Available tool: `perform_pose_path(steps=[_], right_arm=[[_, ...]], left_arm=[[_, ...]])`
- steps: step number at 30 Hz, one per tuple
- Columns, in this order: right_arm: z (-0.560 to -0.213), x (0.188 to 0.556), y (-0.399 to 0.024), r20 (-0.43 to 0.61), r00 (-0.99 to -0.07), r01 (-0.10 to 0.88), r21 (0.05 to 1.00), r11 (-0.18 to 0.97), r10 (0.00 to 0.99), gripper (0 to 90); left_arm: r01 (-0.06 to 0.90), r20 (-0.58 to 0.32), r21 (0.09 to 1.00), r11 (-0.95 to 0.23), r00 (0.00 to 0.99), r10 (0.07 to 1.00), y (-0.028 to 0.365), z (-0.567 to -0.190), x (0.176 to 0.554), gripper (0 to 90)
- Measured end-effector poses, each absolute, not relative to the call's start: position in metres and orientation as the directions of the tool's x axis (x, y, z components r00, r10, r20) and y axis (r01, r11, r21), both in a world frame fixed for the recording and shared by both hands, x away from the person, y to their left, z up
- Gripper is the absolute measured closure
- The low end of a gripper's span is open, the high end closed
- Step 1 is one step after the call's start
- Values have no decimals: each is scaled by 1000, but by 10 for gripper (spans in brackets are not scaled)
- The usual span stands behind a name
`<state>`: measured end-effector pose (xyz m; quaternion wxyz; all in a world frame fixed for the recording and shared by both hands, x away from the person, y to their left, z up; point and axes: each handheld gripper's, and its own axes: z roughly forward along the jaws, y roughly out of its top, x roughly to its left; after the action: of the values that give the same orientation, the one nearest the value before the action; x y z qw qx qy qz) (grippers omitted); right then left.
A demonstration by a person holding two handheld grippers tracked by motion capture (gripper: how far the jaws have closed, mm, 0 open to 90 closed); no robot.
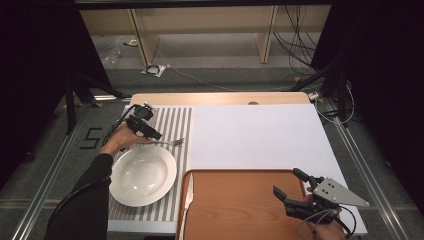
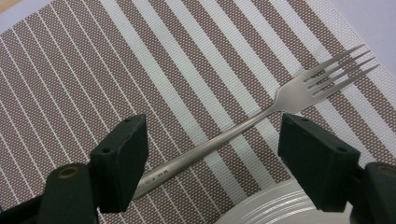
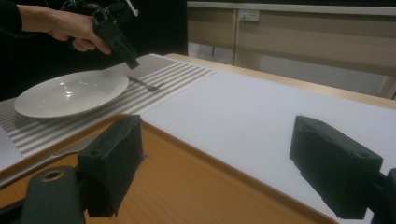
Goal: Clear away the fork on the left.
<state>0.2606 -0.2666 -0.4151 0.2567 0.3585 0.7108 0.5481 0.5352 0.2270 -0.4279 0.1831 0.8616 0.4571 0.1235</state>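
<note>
From the high view, the left gripper (image 1: 150, 131) is hovering over a fork (image 1: 167, 143) lying on the striped placemat (image 1: 182, 120) beyond a white plate (image 1: 142, 175); the right gripper (image 1: 289, 186) is waiting open over the wooden tray (image 1: 235, 210). In the left gripper view, jaws are standing apart, straddling the fork (image 2: 261, 119) without pressing it. In the right gripper view, wide jaws are holding nothing above the tray (image 3: 196, 186).
</note>
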Motion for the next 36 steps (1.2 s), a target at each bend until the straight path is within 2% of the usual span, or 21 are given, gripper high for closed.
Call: perform_pose_path(steps=[14, 22, 36], right_arm=[[-415, 260, -267, 23, -612, 228, 962, 149, 791, 183], [-415, 261, -267, 26, -613, 230, 962, 146, 789, 182], [-415, 260, -267, 24, -617, 228, 962, 150, 787, 182]], left_arm=[[721, 74, 356, -595, 613, 787, 220, -439, 539, 323], [708, 70, 355, -610, 630, 773, 220, -435, 542, 375], [697, 90, 301, -651, 659, 746, 218, -444, 544, 464]])
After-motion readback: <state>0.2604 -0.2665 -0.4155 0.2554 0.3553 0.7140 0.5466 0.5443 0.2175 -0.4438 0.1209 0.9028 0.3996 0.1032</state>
